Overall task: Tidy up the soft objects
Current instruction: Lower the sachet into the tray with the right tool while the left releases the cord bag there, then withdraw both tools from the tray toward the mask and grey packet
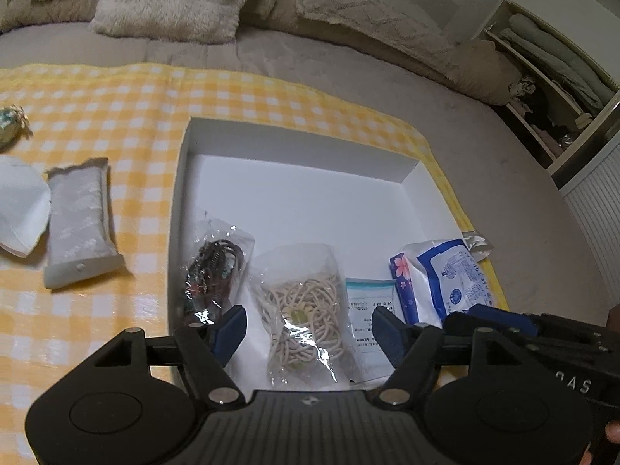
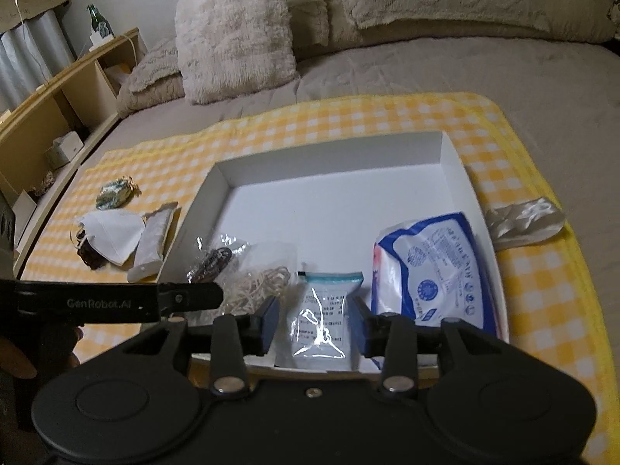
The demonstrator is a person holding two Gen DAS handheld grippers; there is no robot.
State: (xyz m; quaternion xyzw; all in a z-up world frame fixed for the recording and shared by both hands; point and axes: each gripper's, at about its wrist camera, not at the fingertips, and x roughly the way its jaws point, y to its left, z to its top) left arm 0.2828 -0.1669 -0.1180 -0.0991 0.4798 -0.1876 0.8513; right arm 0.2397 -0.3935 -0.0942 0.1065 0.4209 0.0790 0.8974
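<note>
The right gripper (image 2: 314, 327) is released: its blue pads stand clear on either side of the small clear sachet (image 2: 323, 323), which lies flat in the white box (image 2: 453, 155). The left gripper (image 1: 310, 333) is spread wide above the bag of beige cord (image 1: 304, 310), not touching it. A blue-and-white pack (image 2: 434, 267) lies just right of the sachet.

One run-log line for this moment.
left gripper: open over cord bag | right gripper: open, astride small pouch | box: four packets inside
</note>
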